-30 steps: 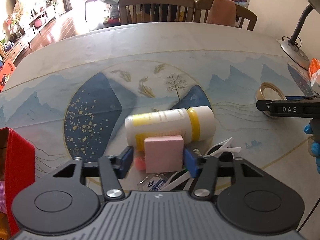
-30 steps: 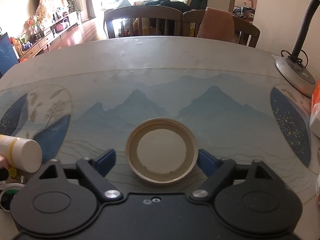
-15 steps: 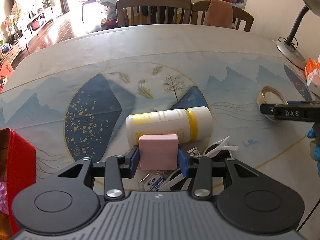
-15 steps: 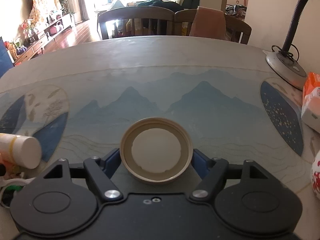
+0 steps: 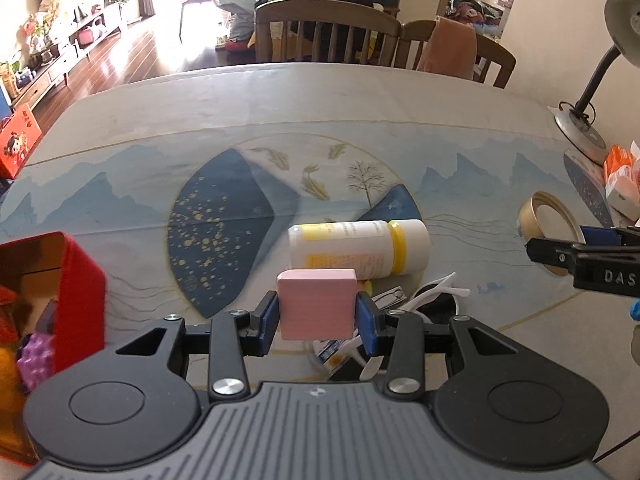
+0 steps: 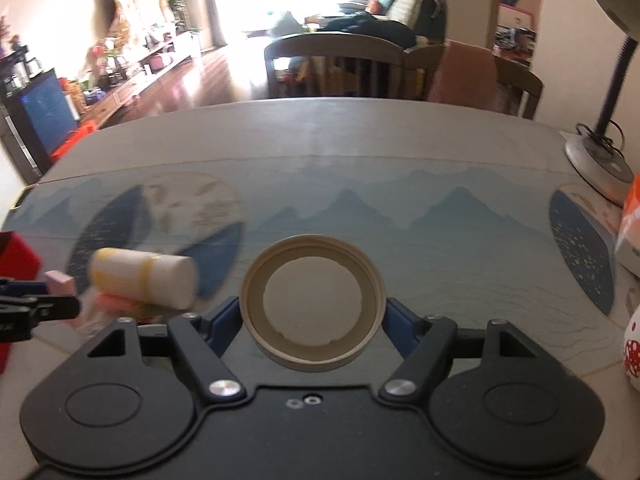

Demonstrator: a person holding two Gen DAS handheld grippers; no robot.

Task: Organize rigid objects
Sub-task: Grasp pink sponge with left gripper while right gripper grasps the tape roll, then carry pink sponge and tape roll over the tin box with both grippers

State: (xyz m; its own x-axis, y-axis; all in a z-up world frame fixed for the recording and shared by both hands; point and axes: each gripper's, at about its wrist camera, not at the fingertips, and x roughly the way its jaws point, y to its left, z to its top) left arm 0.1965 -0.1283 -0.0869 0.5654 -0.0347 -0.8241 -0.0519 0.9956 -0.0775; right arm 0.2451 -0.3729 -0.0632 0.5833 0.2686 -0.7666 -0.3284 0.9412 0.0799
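Note:
My left gripper is shut on a pink square block and holds it above the table, in front of a white bottle with a yellow band lying on its side. My right gripper is shut on a round tan jar lid, held lifted off the table. The lid and the right gripper show at the right in the left wrist view. The bottle and pink block show at the left in the right wrist view.
A red box with toys stands at the near left. Small packets and white plastic pieces lie under the left gripper. A desk lamp base and an orange-white pack stand at the right. Chairs stand behind the table.
Both grippers closed, the left on the pink block, the right on the lid. Both then lifted, and the right gripper's view shifted so the bottle sits nearer its centre.

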